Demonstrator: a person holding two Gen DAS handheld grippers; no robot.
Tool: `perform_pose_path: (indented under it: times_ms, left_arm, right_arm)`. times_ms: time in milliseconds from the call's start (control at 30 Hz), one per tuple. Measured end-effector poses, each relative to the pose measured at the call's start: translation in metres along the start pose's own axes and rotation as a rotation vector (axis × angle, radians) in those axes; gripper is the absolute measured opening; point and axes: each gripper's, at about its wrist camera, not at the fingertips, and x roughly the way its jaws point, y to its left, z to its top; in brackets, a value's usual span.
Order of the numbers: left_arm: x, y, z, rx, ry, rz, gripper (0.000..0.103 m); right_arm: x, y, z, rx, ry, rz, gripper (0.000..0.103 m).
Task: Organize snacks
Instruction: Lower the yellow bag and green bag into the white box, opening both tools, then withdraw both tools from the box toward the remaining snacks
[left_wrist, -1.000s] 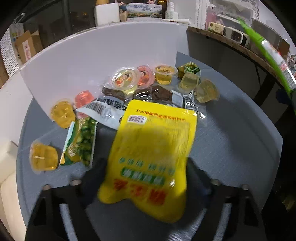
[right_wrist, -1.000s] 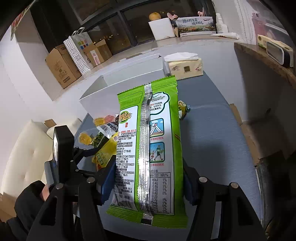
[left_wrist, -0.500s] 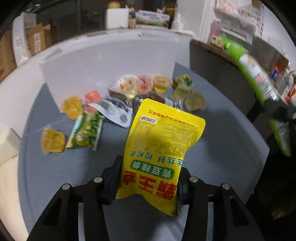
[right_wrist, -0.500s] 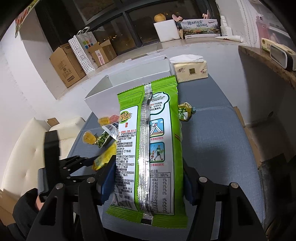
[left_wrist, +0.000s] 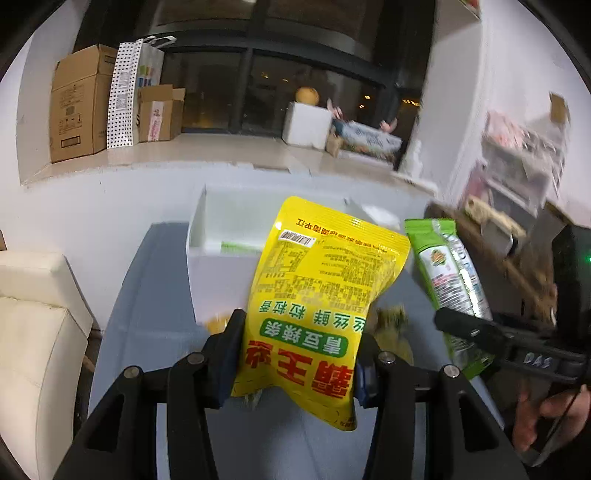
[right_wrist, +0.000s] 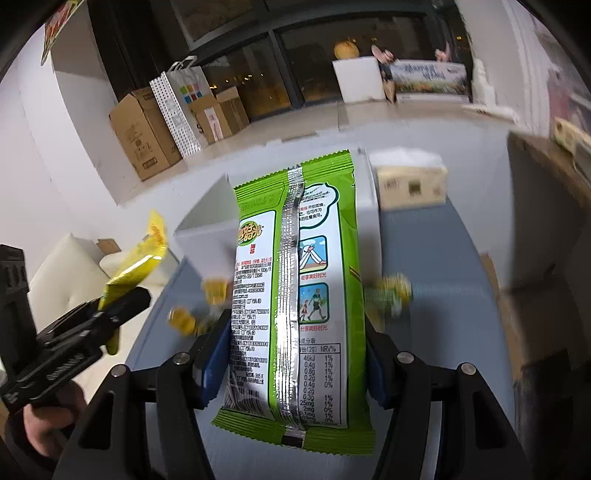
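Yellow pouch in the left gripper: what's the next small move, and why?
Probably carry the yellow pouch forward over the open white box before releasing. The left gripper clamps it in the air, short of the box's near wall.

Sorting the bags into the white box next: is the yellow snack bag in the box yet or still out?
Still out. The left gripper holds the yellow bag in the air, in front of the white box.
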Motion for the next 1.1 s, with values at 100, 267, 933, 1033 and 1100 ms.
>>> perform_pose_path:
  times_ms: [100, 267, 933, 1033, 1100]
  left_arm:
    - [0.022, 0.002, 0.032, -0.015, -0.020, 0.005, 0.053]
    - [0.064, 0.012, 0.078, -0.025, -0.015, 0.042, 0.053]
    - [0.134, 0.019, 0.102, 0.004, 0.000, 0.113, 0.102]
    - [0.130, 0.018, 0.100, 0.006, 0.001, 0.107, 0.102]
    - [0.125, 0.017, 0.099, 0.002, -0.001, 0.101, 0.102]
  right_arm:
    - [0.020, 0.005, 0.037, -0.018, -0.019, -0.005, 0.066]
    - [0.058, 0.004, 0.087, 0.009, -0.023, 0.000, 0.066]
    - [0.113, -0.038, 0.117, 0.073, 0.020, -0.053, 0.096]
    - [0.107, -0.038, 0.112, 0.078, 0.017, -0.035, 0.096]
    - [0.104, -0.035, 0.109, 0.065, 0.016, -0.033, 0.096]
